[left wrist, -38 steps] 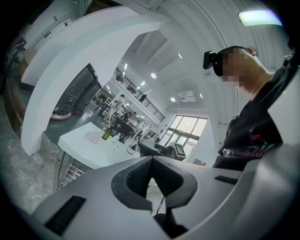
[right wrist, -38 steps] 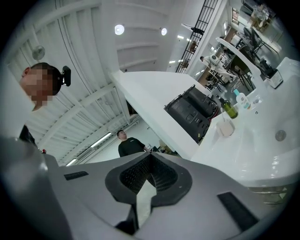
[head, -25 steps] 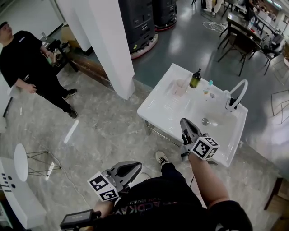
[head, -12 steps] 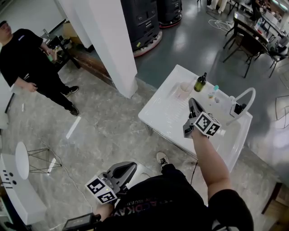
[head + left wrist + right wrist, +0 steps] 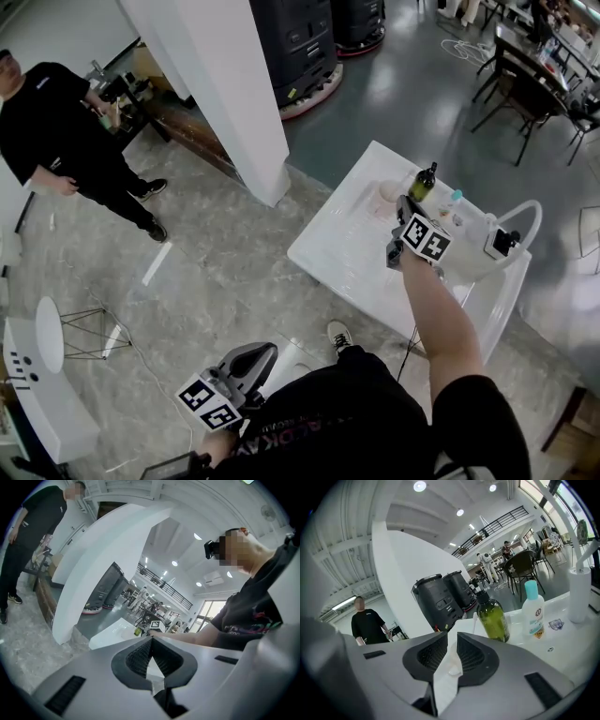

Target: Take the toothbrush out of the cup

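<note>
A pale translucent cup (image 5: 387,192) stands at the back left of the white sink table (image 5: 337,246). In the right gripper view the cup (image 5: 465,626) shows just past the jaw tips, with the white toothbrush (image 5: 475,619) sticking up from it. My right gripper (image 5: 403,202) reaches out over the counter and points at the cup, a short way from it. Its jaws (image 5: 452,637) stand slightly apart and are opening, with nothing between them. My left gripper (image 5: 265,351) hangs low beside my body, far from the table, jaws (image 5: 151,639) shut and empty.
A green pump bottle (image 5: 493,618) and a small teal-capped bottle (image 5: 533,609) stand right of the cup. A white curved faucet (image 5: 514,234) rises at the basin's right. A white pillar (image 5: 225,84), black machines (image 5: 300,42) and a person in black (image 5: 56,122) are to the left.
My right gripper has travelled from the sink's near edge forward over the counter to just short of the cup. The left gripper has drifted a little lower and nearer my body.
</note>
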### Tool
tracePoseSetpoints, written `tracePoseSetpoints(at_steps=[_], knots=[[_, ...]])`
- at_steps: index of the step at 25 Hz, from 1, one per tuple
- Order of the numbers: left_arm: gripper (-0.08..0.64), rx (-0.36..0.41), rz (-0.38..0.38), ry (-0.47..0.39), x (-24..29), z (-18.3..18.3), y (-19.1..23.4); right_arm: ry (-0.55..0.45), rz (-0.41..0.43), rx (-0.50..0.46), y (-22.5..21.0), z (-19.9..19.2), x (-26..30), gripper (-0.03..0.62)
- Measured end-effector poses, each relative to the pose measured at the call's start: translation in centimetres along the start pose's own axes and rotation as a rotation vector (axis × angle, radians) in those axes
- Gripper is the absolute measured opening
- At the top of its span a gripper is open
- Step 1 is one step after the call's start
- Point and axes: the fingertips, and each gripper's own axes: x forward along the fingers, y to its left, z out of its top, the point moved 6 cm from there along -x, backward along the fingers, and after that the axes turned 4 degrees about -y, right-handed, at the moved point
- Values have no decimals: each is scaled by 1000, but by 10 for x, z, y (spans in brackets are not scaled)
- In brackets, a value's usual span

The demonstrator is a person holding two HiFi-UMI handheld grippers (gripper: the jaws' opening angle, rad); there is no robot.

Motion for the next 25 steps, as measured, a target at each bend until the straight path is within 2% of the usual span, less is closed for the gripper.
tracePoseSetpoints(at_steps=[10, 18, 25], knots=[[8, -42, 63, -3, 19, 5, 14, 85, -71, -18, -24, -2, 59, 144], [8, -81, 102, -21, 31, 8, 23, 129, -76, -23, -32, -8, 84, 149], [8, -97, 111, -25, 41, 9, 28, 156, -144, 48, -36, -12, 98, 147]])
